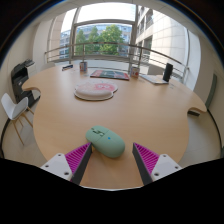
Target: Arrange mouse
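Note:
A pale green computer mouse point(105, 141) lies on the light wooden table point(150, 110), just ahead of my fingers and partly between their tips, nearer the left one. My gripper point(111, 162) is open, with its pink pads point(77, 158) on either side. A gap shows between the mouse and the right finger point(149, 160). The mouse rests on the table on its own.
A round pink-and-white mat point(96, 90) lies further out on the table. Beyond it are a dark rectangular pad point(110, 74), a laptop point(155, 77) and a dark cylinder point(167, 72). A white chair point(12, 108) stands at the left. Windows are behind.

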`<state>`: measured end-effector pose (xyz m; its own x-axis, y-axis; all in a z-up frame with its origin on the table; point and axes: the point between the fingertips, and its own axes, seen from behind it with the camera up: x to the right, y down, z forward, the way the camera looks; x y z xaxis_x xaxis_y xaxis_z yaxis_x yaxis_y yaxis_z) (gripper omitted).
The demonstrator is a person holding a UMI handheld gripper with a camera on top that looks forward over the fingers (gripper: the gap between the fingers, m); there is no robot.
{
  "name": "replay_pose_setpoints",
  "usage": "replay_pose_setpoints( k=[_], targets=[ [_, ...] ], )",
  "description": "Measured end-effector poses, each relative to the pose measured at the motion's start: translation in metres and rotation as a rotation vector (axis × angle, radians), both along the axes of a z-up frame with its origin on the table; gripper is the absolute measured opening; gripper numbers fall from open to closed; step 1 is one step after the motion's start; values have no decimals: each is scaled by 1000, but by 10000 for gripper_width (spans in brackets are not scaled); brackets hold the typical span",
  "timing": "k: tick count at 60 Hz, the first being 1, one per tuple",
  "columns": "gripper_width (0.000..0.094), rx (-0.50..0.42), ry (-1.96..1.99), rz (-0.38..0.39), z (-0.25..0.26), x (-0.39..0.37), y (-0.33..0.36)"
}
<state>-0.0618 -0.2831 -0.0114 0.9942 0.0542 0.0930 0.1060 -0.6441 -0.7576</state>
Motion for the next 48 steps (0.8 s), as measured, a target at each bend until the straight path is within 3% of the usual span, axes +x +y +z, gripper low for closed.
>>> replay_pose_setpoints(
  k=[12, 16, 20, 25, 38, 48],
  targets=[
    [804, 3, 11, -11, -4, 6, 48],
    [716, 0, 46, -17, -7, 6, 62],
    [539, -2, 79, -11, -8, -1, 68],
    [498, 13, 53, -23, -7, 0, 71],
    [412, -27, 41, -118, 1, 4, 67],
    [398, 77, -2, -229, 74, 24, 83]
  ],
)
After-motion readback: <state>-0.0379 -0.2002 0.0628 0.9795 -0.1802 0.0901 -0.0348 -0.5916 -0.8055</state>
